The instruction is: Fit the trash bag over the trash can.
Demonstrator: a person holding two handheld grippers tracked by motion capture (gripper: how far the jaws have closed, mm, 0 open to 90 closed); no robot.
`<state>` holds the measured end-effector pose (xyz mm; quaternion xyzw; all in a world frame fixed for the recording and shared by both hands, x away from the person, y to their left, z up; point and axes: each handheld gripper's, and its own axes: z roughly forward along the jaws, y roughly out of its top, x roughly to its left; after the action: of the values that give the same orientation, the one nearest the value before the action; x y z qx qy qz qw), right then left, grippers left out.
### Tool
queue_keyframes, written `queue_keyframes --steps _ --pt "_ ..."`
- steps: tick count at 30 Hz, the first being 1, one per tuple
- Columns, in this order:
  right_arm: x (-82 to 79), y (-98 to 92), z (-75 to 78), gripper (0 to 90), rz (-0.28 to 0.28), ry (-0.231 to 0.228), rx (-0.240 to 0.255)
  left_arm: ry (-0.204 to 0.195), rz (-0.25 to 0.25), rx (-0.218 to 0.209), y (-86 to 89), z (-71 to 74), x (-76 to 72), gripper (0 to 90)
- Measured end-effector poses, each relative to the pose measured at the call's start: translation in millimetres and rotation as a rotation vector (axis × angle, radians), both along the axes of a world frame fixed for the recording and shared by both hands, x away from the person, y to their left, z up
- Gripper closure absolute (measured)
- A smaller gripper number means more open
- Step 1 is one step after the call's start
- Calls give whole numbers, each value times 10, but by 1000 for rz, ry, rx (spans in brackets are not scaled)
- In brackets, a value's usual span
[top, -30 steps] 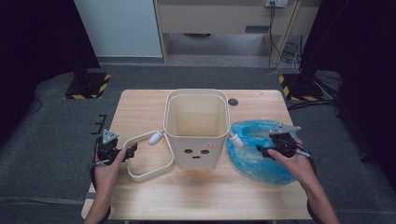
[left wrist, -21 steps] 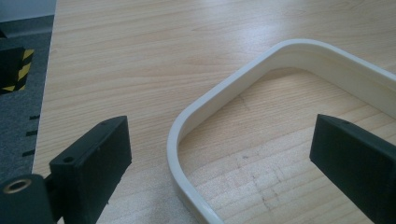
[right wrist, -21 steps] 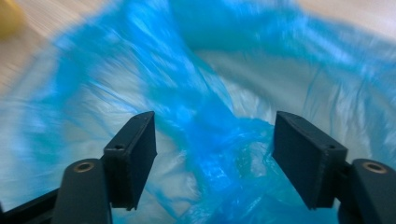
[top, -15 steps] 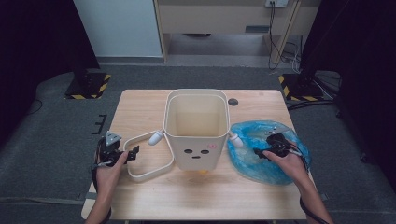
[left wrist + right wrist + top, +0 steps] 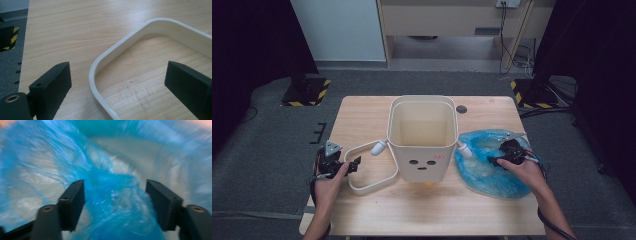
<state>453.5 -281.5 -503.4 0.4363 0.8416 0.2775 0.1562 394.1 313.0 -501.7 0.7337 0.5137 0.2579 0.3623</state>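
Observation:
A tall cream bin [image 5: 422,145] with a face on its front stands mid-table. A cream rounded ring [image 5: 367,187] lies flat to its left. My left gripper [image 5: 354,165] is open, and its jaws straddle the ring's rounded corner [image 5: 120,42] without touching it [image 5: 117,72]. A crumpled blue plastic bag [image 5: 484,175] lies right of the bin. My right gripper [image 5: 494,161] is low on the bag. Its jaws have just been closing, with a raised fold of blue plastic [image 5: 110,202] between them [image 5: 115,187], and gaps still show on both sides.
The wooden table [image 5: 362,115] has a small dark round spot [image 5: 461,109] behind the bin. White knobs stick out at the bin's left [image 5: 379,147] and right [image 5: 463,150]. Grey floor surrounds the table, with striped stand feet [image 5: 304,95] behind.
My right gripper has sunk onto the blue bag and shifted slightly toward the bin. The left hand, ring and bin have not moved.

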Motion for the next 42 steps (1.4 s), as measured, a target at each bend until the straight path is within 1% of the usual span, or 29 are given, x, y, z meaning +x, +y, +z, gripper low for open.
queue_keyframes --steps 1,4,7,8,9,11,13,15,18,20,22,23,25,28,32,33,38,40,42 --pt "-6 10 -48 257 -1 6 -4 1 -1 -1 2 -2 0 62" --pt "-10 11 -126 257 -19 14 -6 2 2 -3 5 -2 -3 61" --pt "-18 -1 -154 360 -17 8 4 5 1 0 2 -8 -3 65" --pt "-20 -9 -160 428 -21 4 24 6 0 3 1 -7 -4 64" --pt "-20 -20 -162 511 -19 -11 31 6 0 5 0 -4 -5 66" --pt "-15 -32 -158 662 -20 -14 52 0 2 0 5 5 -10 67" --pt "-9 -44 -151 764 -21 -11 82 -2 3 -1 11 10 -13 68" --pt "-6 -62 -130 827 -33 -14 112 -1 6 -3 19 6 -8 68" --pt "0 -93 -54 854 -56 -16 150 -6 13 -14 37 21 -7 68" --pt "3 -111 11 859 -67 -23 173 -16 6 -21 41 25 -15 67" --pt "-5 -125 79 860 -85 -21 207 -12 7 -26 49 16 -18 62" --pt "-14 -128 115 860 -94 -17 221 -12 7 -37 54 10 -16 60" --pt "-26 -141 186 862 -99 -15 242 -14 7 -45 54 12 -18 59" --pt "-40 -169 287 869 -102 -20 282 -22 4 -37 44 29 -32 57" --pt "-34 -202 396 873 -116 -10 326 -25 2 -31 27 35 -35 57" --pt "-30 -205 426 874 -121 -2 343 -25 0 -29 25 34 -34 58" --pt "3 -207 548 877 -153 0 375 -20 1 -24 37 25 -21 58" --pt "21 -204 587 878 -170 4 396 -16 7 -29 40 17 -11 58" --pt "39 -204 615 879 -183 10 425 -17 4 -24 36 21 -16 58"
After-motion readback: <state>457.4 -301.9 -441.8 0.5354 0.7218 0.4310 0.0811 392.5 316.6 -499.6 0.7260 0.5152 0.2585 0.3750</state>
